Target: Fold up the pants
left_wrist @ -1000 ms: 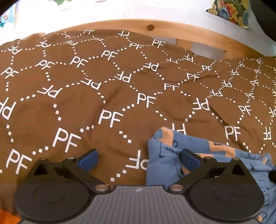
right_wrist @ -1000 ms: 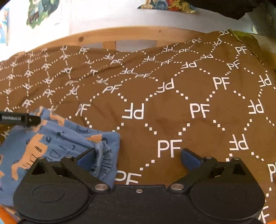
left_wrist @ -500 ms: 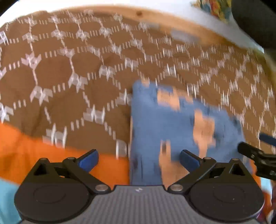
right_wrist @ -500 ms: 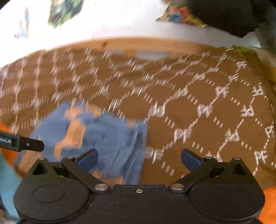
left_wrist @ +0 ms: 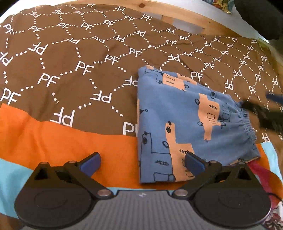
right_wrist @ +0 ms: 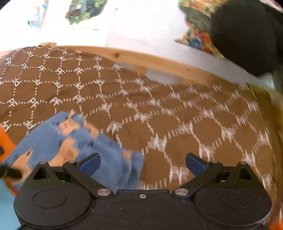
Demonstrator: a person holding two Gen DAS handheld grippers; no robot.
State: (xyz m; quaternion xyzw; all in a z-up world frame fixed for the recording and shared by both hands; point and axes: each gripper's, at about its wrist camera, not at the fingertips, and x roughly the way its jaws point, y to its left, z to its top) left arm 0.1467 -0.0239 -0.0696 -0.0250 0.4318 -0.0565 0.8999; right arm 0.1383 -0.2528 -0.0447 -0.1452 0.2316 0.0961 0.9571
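Folded blue pants (left_wrist: 185, 122) with orange animal print lie flat on the brown "PF" bedspread (left_wrist: 74, 58), near edge over the orange band (left_wrist: 53, 141), elastic waistband (left_wrist: 247, 122) to the right. Left gripper (left_wrist: 142, 160) hangs above the near edge, fingers spread wide, holding nothing. Right gripper (right_wrist: 142, 160) likewise wide and empty, right-wrist view motion-blurred, pants at its lower left.

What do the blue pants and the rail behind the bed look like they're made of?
The blue pants look like soft, matte knit cloth, probably cotton: they lie limp, and the waistband is gathered by elastic. The rail looks like pale, smooth-finished wood, likely pine, with a dark knot and visible grain.
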